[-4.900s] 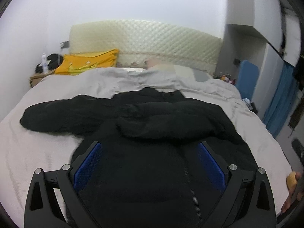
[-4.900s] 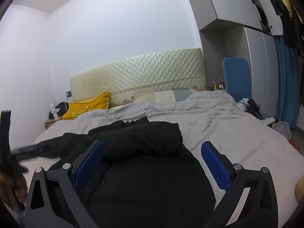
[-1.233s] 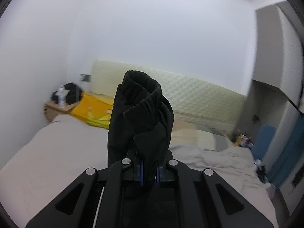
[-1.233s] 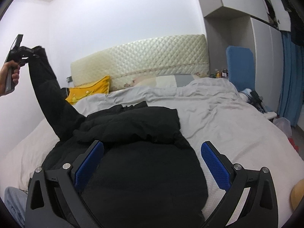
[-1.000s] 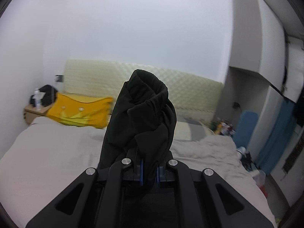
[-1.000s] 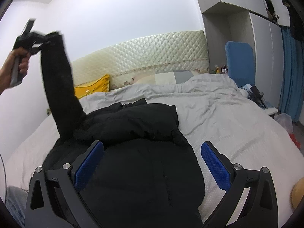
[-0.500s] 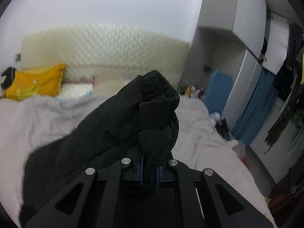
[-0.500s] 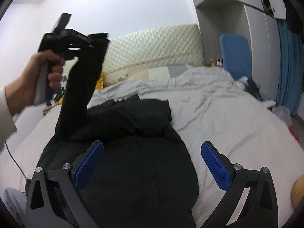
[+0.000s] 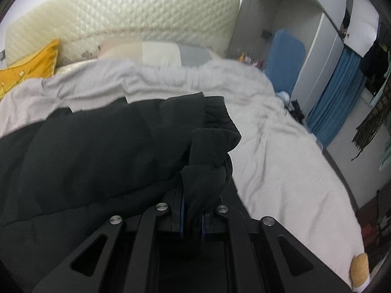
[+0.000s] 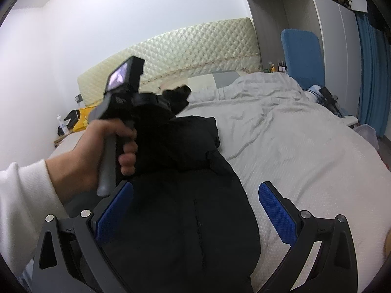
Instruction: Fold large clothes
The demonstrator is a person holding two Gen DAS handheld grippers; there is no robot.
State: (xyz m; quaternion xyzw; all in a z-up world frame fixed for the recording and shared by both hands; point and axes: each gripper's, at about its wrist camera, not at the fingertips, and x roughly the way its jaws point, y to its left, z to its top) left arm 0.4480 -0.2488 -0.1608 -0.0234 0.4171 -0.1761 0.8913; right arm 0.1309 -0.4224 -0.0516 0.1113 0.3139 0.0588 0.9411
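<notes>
A large black padded jacket lies on the bed, its body spread under my right gripper; it also fills the left of the left wrist view. My left gripper is shut on the cuff of the jacket's sleeve and holds it over the jacket's body, toward its right side. In the right wrist view the left gripper shows in the person's hand with the sleeve end sticking out. My right gripper is open and empty, low over the jacket's lower part.
The bed has a pale grey cover and a quilted cream headboard. A yellow pillow lies at the far left. A blue chair, wardrobes and a blue curtain stand to the right of the bed.
My left gripper has swung the raised sleeve from the left side down and across over the jacket's body to the right. The right gripper stayed open above the jacket's lower part.
</notes>
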